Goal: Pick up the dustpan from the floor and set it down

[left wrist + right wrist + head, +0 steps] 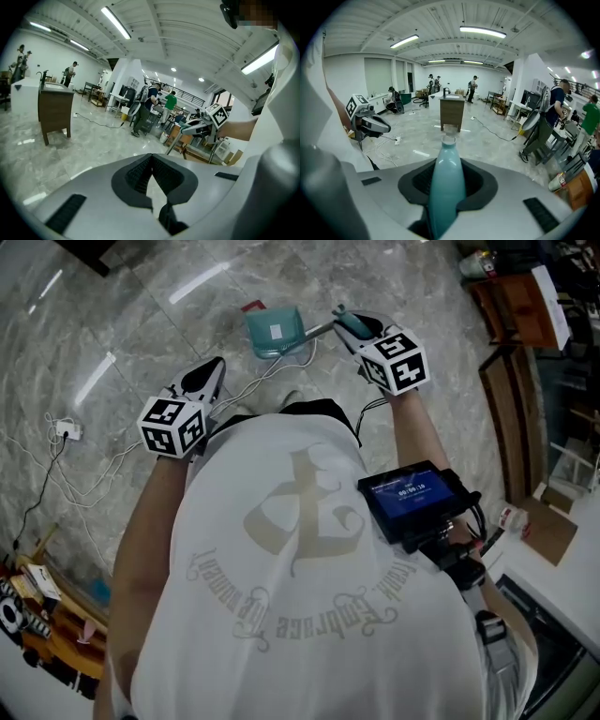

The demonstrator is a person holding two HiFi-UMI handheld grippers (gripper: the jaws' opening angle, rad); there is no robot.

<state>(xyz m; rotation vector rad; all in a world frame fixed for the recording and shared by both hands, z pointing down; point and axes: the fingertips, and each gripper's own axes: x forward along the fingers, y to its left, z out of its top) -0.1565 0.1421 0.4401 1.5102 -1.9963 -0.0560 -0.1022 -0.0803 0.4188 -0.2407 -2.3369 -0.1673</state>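
The teal dustpan (272, 331) hangs tilted over the grey marble floor in the head view, just ahead of the person. Its long handle (319, 329) runs right into my right gripper (349, 322), which is shut on it. In the right gripper view the teal handle (447, 159) fills the gap between the dark pads of that gripper (446, 185). My left gripper (208, 376) is to the left of the dustpan and apart from it. Its jaws (151, 180) are shut with nothing between them.
White cables (103, 465) and a power strip (66, 430) lie on the floor at the left. Wooden furniture (511, 306) and a cardboard box (548, 526) stand at the right. A wooden cabinet (452, 112) stands ahead, with several people (151, 101) farther off.
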